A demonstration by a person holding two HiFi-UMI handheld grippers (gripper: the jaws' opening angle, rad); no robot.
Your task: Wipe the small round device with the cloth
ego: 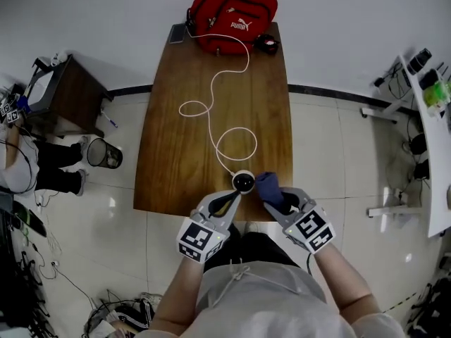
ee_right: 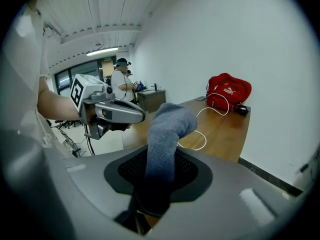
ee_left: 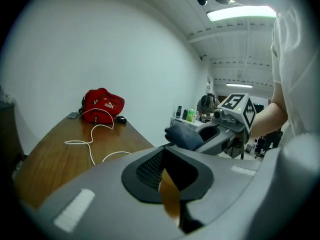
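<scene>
We keep the left gripper (ego: 232,198) jaws pressed together and empty, tips just beside the small round device (ego: 243,182) at the table (ego: 176,160) near edge. The right gripper (ego: 277,201) jaws pinch the cloth (ego: 268,186), immediately right of the device.

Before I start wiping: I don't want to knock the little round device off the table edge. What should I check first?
1. Cloth clamped in the right gripper: ok, the jaws are shut on it.
2. Small round device resting on the table: ok, but it sits close to the near edge.
3. Left gripper steadying the device: not ok, its jaws are shut on nothing and its tip is next to the device.
4. Cloth touching the device: cannot tell, they lie side by side in the head view.
5. White cable clear of both grippers: ok, it loops away towards the red bag.
</scene>
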